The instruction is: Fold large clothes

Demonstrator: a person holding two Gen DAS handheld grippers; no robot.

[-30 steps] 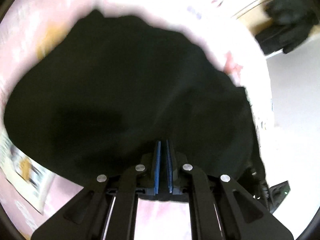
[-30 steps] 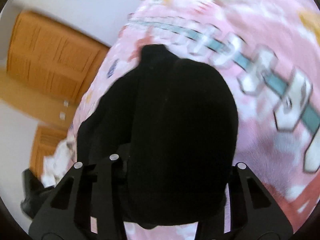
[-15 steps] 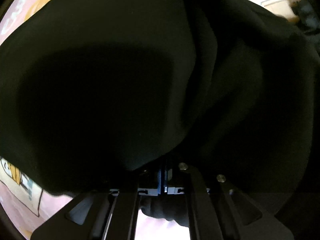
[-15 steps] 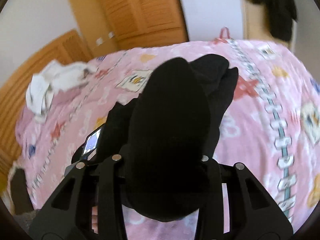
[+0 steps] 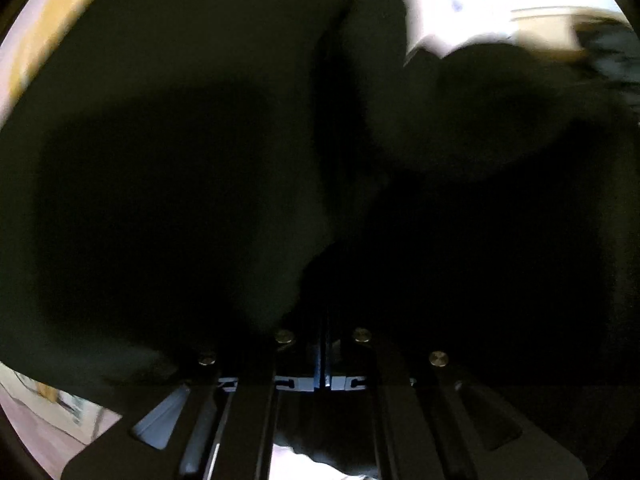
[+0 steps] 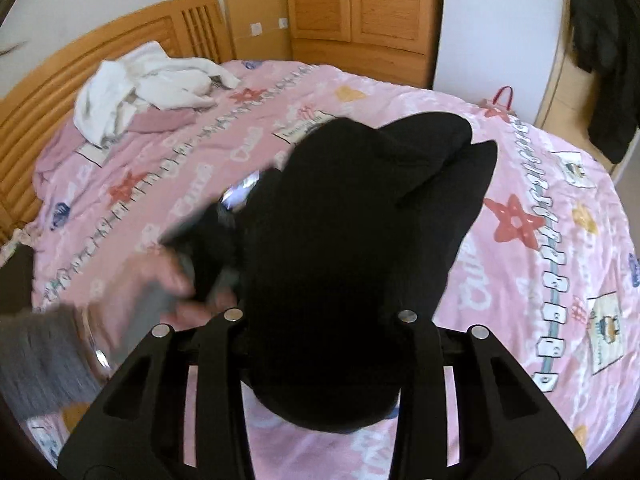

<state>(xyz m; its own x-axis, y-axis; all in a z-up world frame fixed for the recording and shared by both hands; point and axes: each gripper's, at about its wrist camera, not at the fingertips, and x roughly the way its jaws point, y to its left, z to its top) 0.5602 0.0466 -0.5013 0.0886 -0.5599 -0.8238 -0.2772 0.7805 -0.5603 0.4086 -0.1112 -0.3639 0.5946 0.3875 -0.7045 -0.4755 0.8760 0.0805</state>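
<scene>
The black garment (image 6: 360, 240) has been lifted clear of the pink bedspread (image 6: 540, 208) within the last second, and now hangs between both tools. The left gripper (image 5: 323, 356) is seen pinched narrow on its cloth; the right gripper (image 6: 320, 316) is draped over, so its state cannot be told. A fold is judged to be under way. A white heap (image 6: 148, 80) lies far left by the wooden headboard (image 6: 80, 56); a wardrobe (image 6: 360, 12) stands beyond.

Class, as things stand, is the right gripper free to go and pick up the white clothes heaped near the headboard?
Probably not. The right gripper is draped in the black garment, its fingers hidden, and the white clothes lie far across the pink bedspread.
</scene>
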